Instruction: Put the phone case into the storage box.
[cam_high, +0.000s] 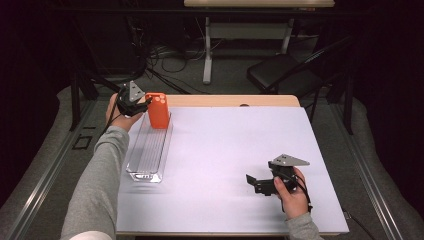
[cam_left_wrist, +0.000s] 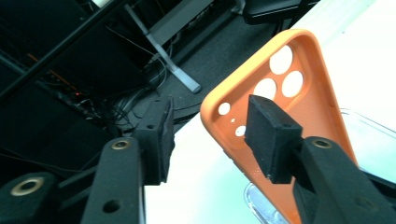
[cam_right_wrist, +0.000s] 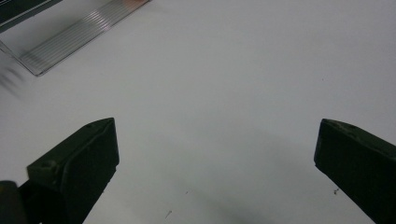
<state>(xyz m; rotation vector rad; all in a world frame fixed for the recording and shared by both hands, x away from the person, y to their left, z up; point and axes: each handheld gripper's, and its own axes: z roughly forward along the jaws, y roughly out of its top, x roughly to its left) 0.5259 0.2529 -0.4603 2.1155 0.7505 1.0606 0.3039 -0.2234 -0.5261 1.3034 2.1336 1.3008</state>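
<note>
High view: dark room w/ cables and a chair behind the white-topped desk (cam_high: 225, 150). An orange phone case (cam_high: 158, 110) is standing upright at the far end of a clear ribbed tray (cam_high: 150, 150) by the desk's left edge; left gripper (cam_high: 142, 104) is hovering beside it, right gripper (cam_high: 255, 181) idling near the front right corner.

Left gripper view: jaws are gaping, gripping nothing, one pad in front of the case (cam_left_wrist: 289, 107). Looks light, flexible, thin; probably best pinched across its flat back, not the edges.

Right gripper view: jaws are spread wide, empty over bare desk (cam_right_wrist: 224, 93).

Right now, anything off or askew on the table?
Nothing damaged or spilled. The orange phone case stands upright at the far end of the clear ridged tray, beside the open left gripper. Right gripper is open over bare tabletop.
</note>
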